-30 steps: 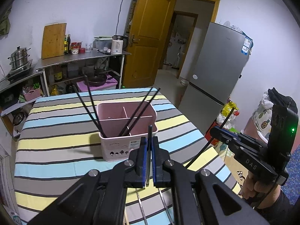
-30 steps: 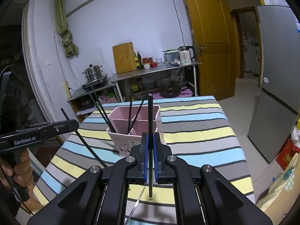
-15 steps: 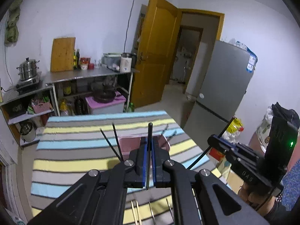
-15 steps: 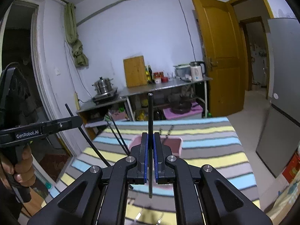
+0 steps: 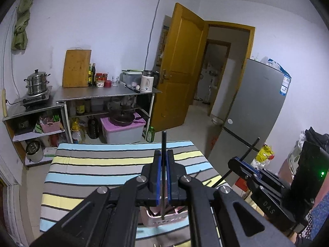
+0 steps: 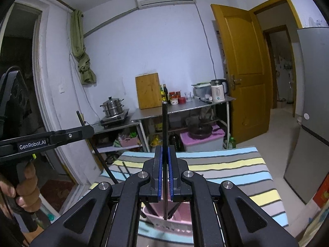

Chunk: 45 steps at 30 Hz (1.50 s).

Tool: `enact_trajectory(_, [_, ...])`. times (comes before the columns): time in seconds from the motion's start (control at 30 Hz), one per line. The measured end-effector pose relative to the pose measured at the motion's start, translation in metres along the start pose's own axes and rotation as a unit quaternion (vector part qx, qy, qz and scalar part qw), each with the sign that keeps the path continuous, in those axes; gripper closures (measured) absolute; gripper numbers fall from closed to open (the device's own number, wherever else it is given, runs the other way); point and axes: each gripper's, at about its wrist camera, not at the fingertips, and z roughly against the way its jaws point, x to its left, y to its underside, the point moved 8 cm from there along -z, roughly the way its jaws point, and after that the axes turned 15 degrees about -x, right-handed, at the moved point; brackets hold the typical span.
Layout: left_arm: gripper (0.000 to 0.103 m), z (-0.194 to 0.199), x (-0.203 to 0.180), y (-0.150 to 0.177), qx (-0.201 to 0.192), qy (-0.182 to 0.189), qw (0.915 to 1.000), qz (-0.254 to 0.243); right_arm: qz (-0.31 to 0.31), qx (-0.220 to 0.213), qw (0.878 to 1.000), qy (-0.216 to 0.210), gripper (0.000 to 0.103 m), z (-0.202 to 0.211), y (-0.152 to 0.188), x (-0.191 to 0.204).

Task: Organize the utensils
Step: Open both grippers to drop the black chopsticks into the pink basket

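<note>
- While both grippers were up over the striped table, the left gripper had its blue-lined fingers pinched tight on a black chopstick, which stood pretty much straight up between them.
- That stick's lower tip sat right over the pink utensil holder, which peeked out under the gripper at about 6 o'clock in the left wrist view. Couldn't tell if the tip was actually inside or just above the rim.
- Same deal on the other side: the right gripper was clamped on its own black chopstick, upright, with the bottom end down at the pink utensil holder.
- A few more dark sticks were leaning in that holder already, poking out toward 10 o'clock past the right gripper's fingers.
- From the left wrist view the right gripper showed up at 3 o'clock, chopstick angled up out of it.
- From the right wrist view the left one was over at 9 o'clock with the person's hand wrapped round the grip.
- Background stuff: wooden cutting board and white kettle on the steel counter, grey fridge off toward 3 o'clock.
</note>
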Motion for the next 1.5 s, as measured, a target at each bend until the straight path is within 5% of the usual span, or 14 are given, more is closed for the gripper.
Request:
enact_trajectory(0.27, [0.098, -0.021, 0.007, 0.021, 0.009, 0.001, 0.9999, 0.007, -0.004, 0.022, 1.000, 0.010, 0.098, -0.018, 0.029, -0.006])
enact_trajectory(0.77, [0.098, -0.046, 0.020, 0.084, 0.087, -0.010, 0.9961, 0.015, -0.004, 0.099, 0.995, -0.001, 0.098, -0.029, 0.089, -0.007])
enact_trajectory(0.87, [0.097, -0.044, 0.022, 0.085, 0.085, -0.012, 0.9961, 0.021, -0.001, 0.095, 0.995, -0.003, 0.089, -0.024, 0.087, -0.006])
enact_trajectory(1.1, [0.083, -0.027, 0.031, 0.083, 0.067, -0.020, 0.9972, 0.025, 0.002, 0.080, 0.997, -0.005, 0.089, -0.004, 0.076, -0.005])
enact_trajectory(1.5, [0.080, 0.029, 0.026, 0.111, 0.046, -0.022, 0.9985, 0.019, -0.025, 0.077, 0.997, -0.008, 0.089, 0.054, 0.093, -0.016])
